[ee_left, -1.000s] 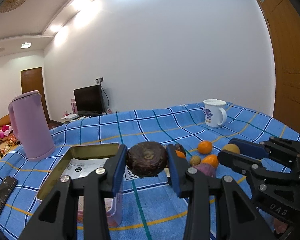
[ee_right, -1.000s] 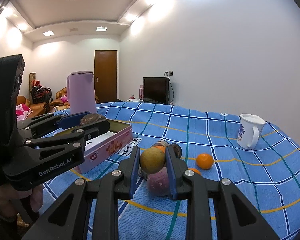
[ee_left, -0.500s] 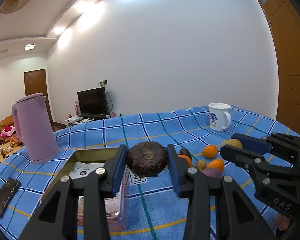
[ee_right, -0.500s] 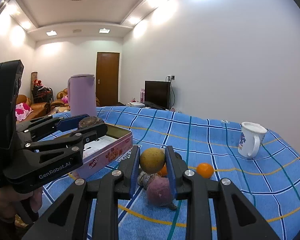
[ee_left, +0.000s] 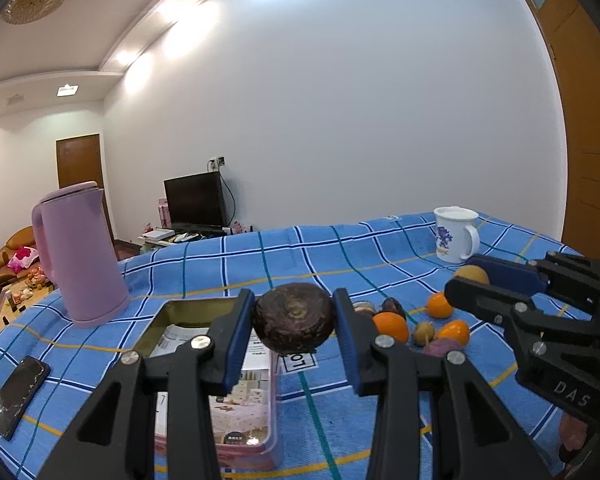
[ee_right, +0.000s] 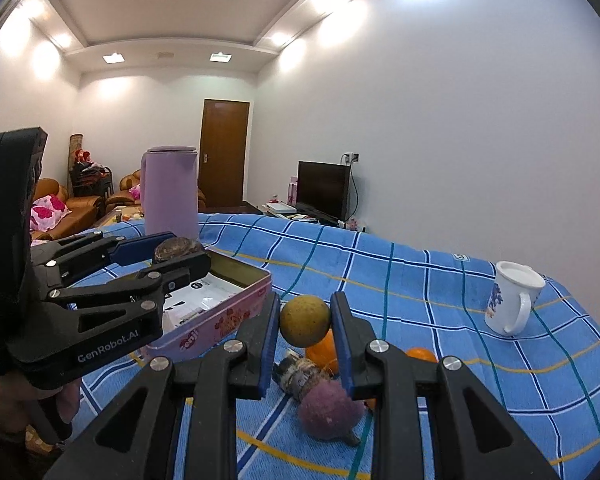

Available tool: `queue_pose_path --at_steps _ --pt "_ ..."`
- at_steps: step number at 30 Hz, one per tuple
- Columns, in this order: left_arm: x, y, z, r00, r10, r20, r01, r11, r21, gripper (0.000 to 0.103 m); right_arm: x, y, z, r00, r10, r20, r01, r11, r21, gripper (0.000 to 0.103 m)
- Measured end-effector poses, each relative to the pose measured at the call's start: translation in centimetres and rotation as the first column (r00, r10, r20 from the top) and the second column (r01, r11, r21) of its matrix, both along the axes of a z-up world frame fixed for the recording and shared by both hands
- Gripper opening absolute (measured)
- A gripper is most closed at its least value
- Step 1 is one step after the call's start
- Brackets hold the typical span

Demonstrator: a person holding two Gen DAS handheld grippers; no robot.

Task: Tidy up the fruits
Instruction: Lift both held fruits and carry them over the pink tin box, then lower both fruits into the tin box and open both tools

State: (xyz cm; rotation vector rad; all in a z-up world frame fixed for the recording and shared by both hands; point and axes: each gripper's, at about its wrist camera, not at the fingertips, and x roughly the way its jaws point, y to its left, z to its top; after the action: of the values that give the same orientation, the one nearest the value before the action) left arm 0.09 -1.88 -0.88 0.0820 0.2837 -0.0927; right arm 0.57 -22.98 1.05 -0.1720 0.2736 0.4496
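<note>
The left gripper (ee_left: 294,322) has its jaws clenched on a dark brown-purple fruit (ee_left: 294,317), round, rough-skinned, with a ringed dimple facing the camera. It hangs in the air above the near right edge of an open pink tin box (ee_left: 242,412), which holds printed papers. The right gripper (ee_right: 305,322) grips a dull yellow-green fruit (ee_right: 305,320), round and lightly speckled, held above a small heap of fruit on the blue checked cloth (ee_right: 420,292) covering the desk.

In that heap, a fuzzy purple fruit (ee_right: 329,410) lies nearest, touching a greyish-brown one (ee_right: 296,372) whose kind is hard to make out. An orange (ee_right: 324,350) sits behind them, partly hidden by the right jaw, and another orange (ee_right: 420,355) shows beyond that jaw.

A lilac jug (ee_left: 78,254) stands behind the tin, a white floral mug (ee_left: 456,234) is well off to the right, and a phone (ee_left: 18,396) lies at the left edge.
</note>
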Motion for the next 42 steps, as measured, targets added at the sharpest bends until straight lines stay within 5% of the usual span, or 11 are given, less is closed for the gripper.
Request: queue_pose_path --at_steps 20,42 --pt "3.6 5.3 -0.5 0.988 0.106 -0.11 -0.107 0.994 -0.004 0.041 5.0 4.0 1.7 0.995 0.088 -0.053 -0.088 0.996 0.008 0.027" --pt "7.4 9.1 -2.4 0.962 0.159 -0.223 -0.152 0.987 0.047 0.041 9.4 10.2 0.0 0.975 0.164 -0.148 -0.171 0.985 -0.036 0.027"
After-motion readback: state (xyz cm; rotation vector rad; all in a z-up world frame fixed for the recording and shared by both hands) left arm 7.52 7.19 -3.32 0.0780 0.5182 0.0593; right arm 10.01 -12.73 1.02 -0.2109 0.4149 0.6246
